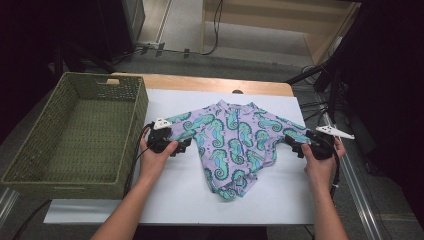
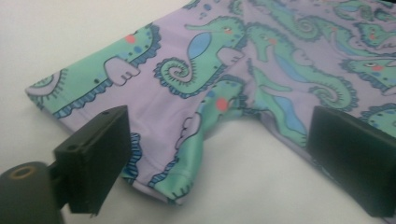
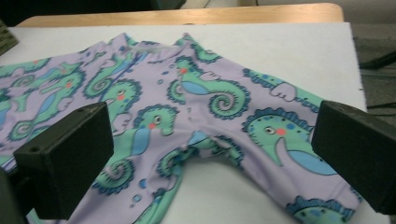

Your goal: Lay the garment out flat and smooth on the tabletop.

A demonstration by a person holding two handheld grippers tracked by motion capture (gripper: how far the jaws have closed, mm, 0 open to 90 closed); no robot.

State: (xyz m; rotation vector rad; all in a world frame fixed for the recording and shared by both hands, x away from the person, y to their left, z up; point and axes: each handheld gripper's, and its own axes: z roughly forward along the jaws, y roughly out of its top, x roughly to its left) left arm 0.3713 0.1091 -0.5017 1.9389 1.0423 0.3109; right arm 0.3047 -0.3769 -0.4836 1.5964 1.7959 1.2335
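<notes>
Claws released at both sleeves, shirt spread flat, folding not begun.
Left claw [image 1: 184,145] and right claw [image 1: 291,144] stand wide open, jaws straddling the sleeve ends without pinching; seahorse shirt [image 1: 232,142] lies face up mid tabletop [image 1: 175,200] on the white sheet, hem rumpled. Judged: laying-out done; folding and moving to the green basket [image 1: 132,120] at left remain.

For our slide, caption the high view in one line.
Two open grippers, left and right, flank a seahorse-print shirt beside a green basket.
</notes>
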